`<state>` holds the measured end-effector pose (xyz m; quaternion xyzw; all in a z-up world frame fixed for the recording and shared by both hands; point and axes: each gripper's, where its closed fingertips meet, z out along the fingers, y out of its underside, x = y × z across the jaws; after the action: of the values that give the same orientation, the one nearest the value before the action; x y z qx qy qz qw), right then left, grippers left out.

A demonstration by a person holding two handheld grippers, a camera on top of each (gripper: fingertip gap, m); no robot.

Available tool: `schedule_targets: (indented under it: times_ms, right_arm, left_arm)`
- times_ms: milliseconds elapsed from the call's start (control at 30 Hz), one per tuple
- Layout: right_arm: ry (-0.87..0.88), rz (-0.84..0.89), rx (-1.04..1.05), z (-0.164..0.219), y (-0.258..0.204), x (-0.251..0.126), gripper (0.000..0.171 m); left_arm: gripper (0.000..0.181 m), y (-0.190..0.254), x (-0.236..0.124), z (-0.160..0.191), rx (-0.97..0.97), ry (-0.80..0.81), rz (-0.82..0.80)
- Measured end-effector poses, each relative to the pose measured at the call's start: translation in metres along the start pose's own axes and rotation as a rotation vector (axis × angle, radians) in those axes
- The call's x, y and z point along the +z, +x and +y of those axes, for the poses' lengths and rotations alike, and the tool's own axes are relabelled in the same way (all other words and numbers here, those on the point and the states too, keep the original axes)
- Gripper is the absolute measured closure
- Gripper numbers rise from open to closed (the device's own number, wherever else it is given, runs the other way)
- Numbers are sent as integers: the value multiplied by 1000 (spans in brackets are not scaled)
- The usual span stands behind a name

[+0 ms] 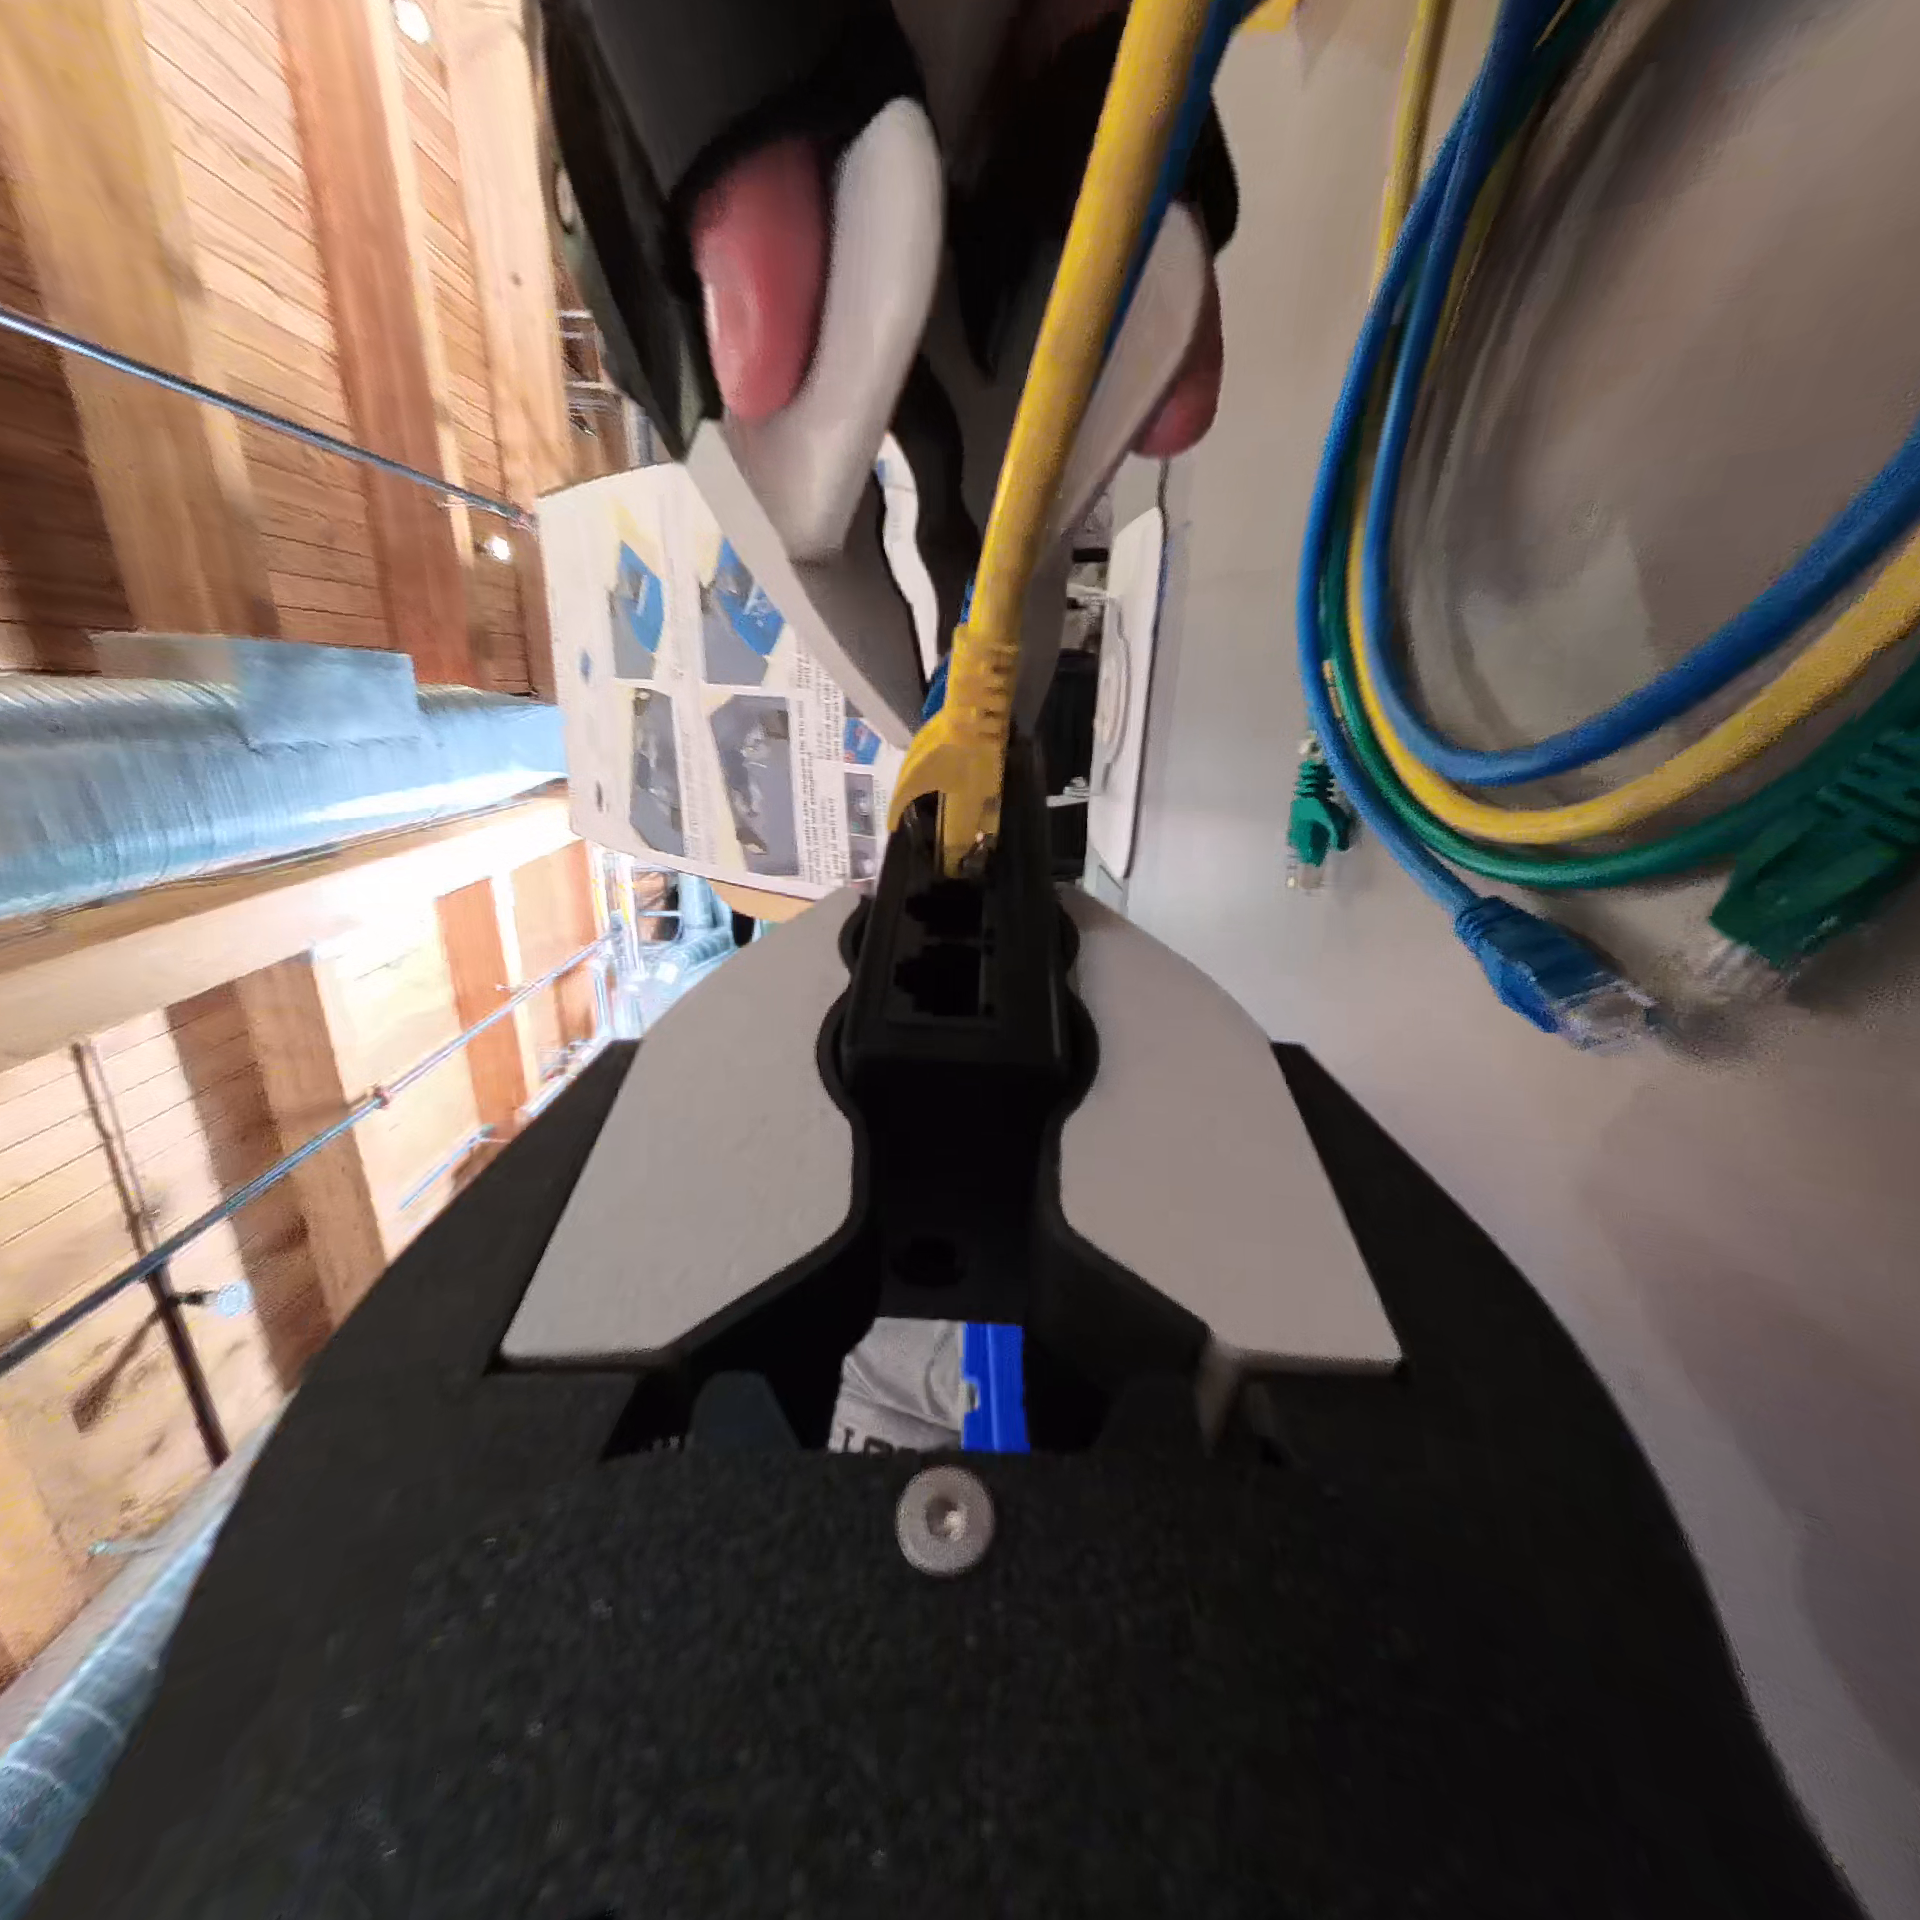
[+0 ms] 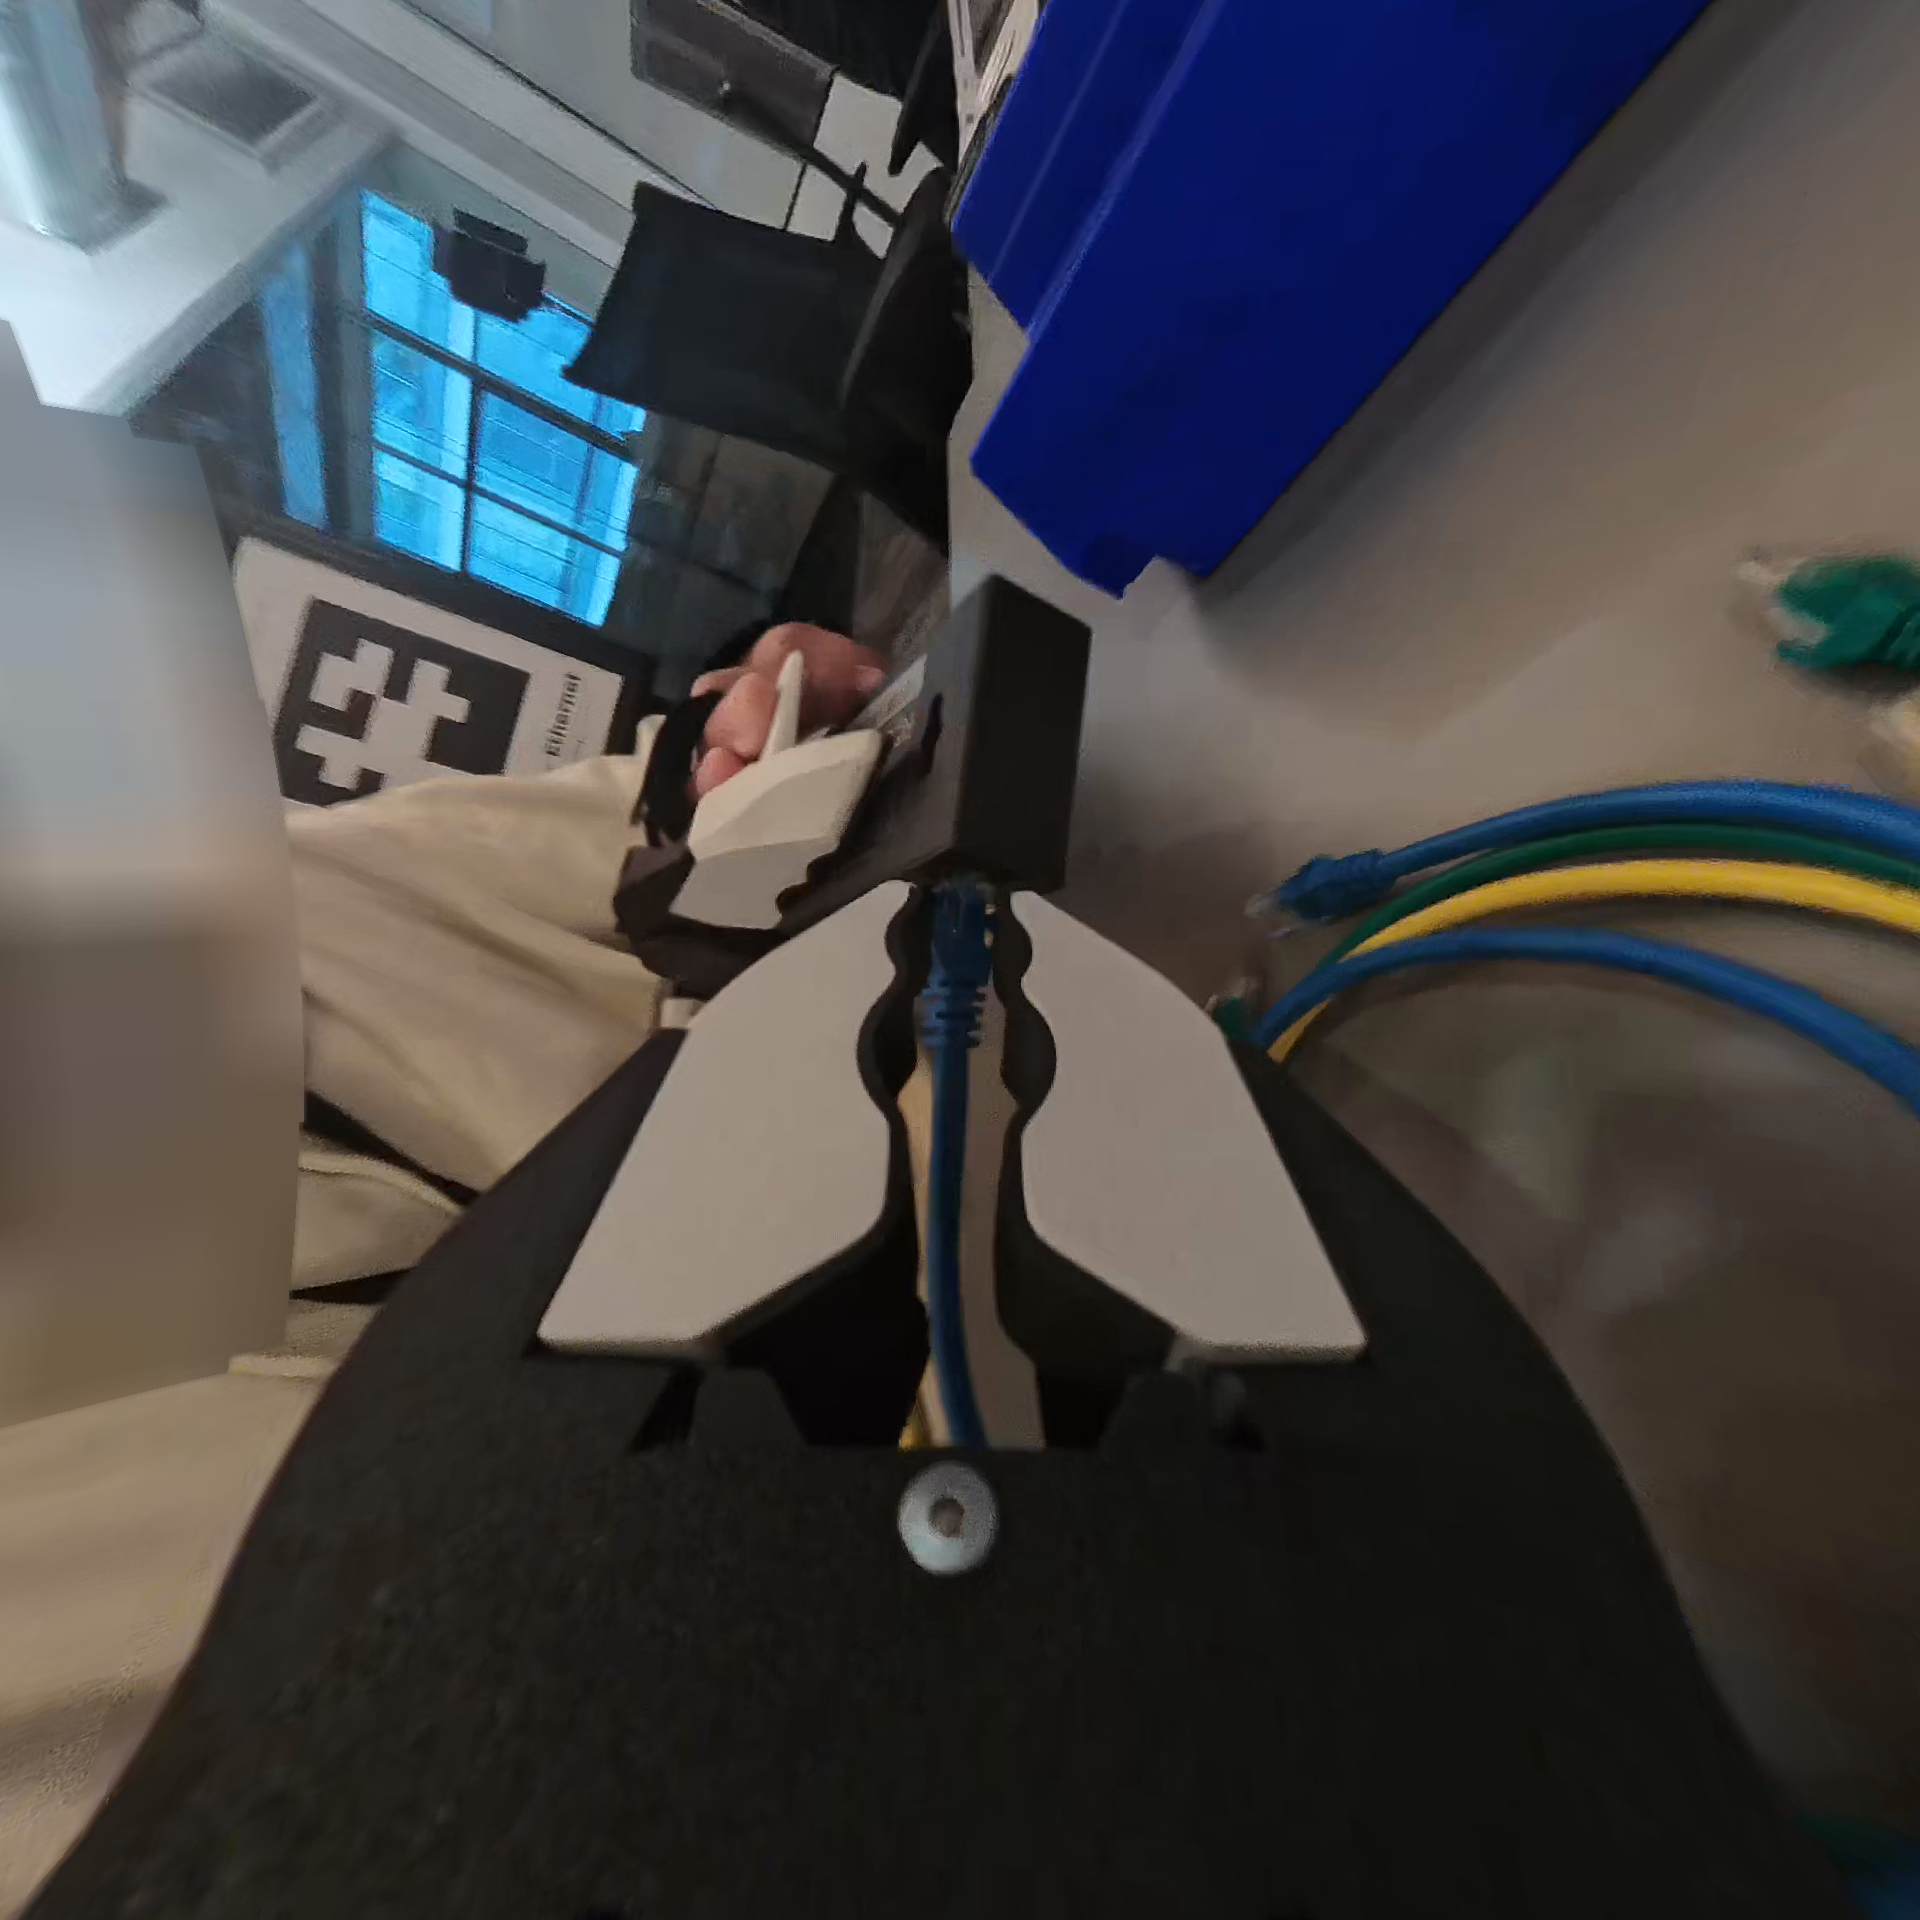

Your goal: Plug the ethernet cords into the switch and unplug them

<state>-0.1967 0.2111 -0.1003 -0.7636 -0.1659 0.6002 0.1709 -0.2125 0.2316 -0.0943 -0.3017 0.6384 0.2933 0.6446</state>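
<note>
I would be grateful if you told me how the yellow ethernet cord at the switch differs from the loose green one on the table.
The yellow cord has its plug at a port of the black switch, which the left hand-held gripper clamps; the green cord lies loose on the grey table, its plug free. The yellow cord runs up off the table; the green one curves flat. Both have moulded plug boots.

Grey table (image 2: pixel 1455 675) carries loose cords (image 2: pixel 1621 883), blue bin (image 2: pixel 1299 260).
</note>
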Motion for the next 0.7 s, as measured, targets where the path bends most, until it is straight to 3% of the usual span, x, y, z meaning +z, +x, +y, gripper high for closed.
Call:
schedule_targets:
  times_ms: [100, 267, 367, 567, 700]
  right_arm:
    - [29, 148, -228, -6, -1, -2, 161]
    - [-74, 514, -634, 2, 14, -7, 145]
    - [-58, 622, -739, -1, 16, -1, 156]
    - [-34, 750, -725, 0, 29, 0, 158]
    - [-3, 739, -658, 7, 28, -4, 157]
  left_arm:
    - [152, 3, 2, 5, -29, -9, 32]
    - [152, 6, 5, 7, -59, -19, 64]
    - [152, 9, 7, 4, -47, -24, 69]
    - [151, 21, 10, 12, -46, -57, 133]
    - [150, 26, 10, 8, -79, -45, 189]
